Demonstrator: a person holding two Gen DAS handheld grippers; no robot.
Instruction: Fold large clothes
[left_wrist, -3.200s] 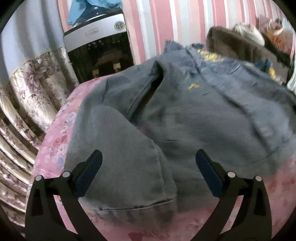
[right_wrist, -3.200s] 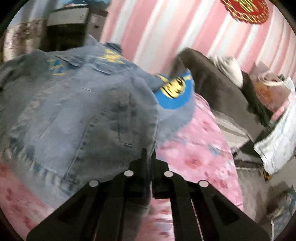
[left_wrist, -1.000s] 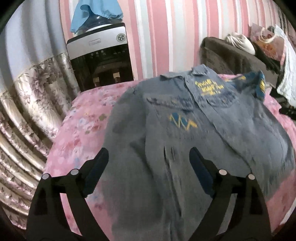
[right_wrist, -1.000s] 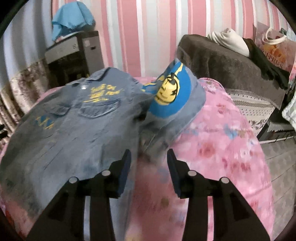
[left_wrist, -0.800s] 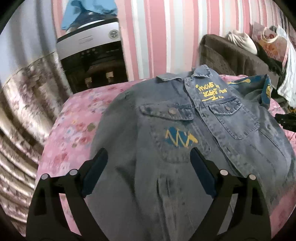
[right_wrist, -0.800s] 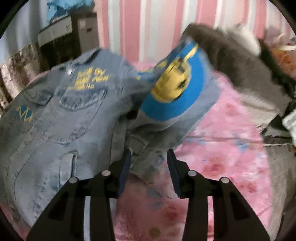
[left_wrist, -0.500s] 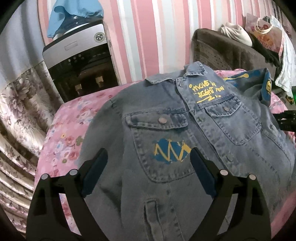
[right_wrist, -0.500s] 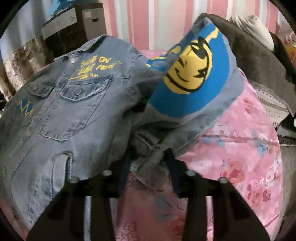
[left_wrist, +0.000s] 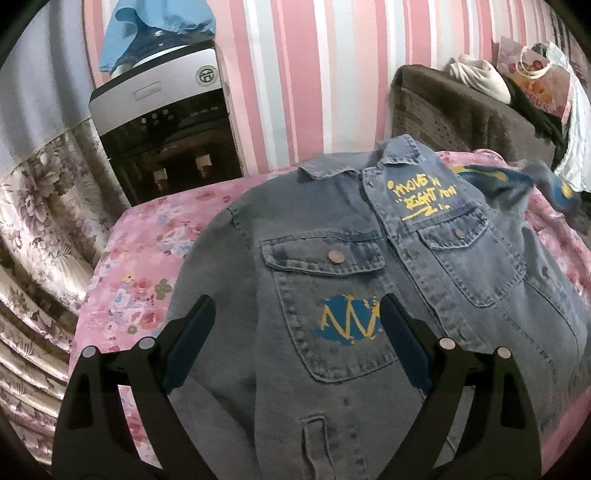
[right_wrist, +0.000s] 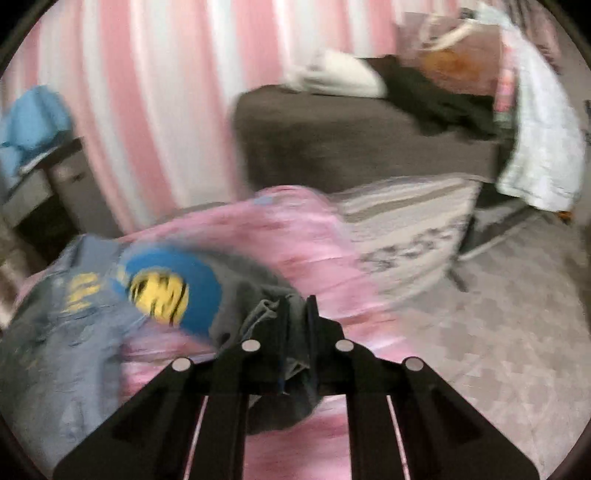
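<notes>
Right claw (right_wrist: 297, 314) had just closed, clamped on jacket (left_wrist: 369, 295) sleeve cuff (right_wrist: 266, 317) — sleeve fold probably next; left claw (left_wrist: 295, 343) apart — empty.

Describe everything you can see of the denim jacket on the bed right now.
The denim jacket lies front-up on the pink floral bedspread, faded blue, collar toward the striped wall. It has two buttoned flap pockets, yellow lettering on one side of the chest and a blue-and-yellow zigzag patch on the other pocket. Its sleeve, bearing a yellow face on blue, is pinched at the cuff by the right gripper. The left gripper hovers open above it.
</notes>
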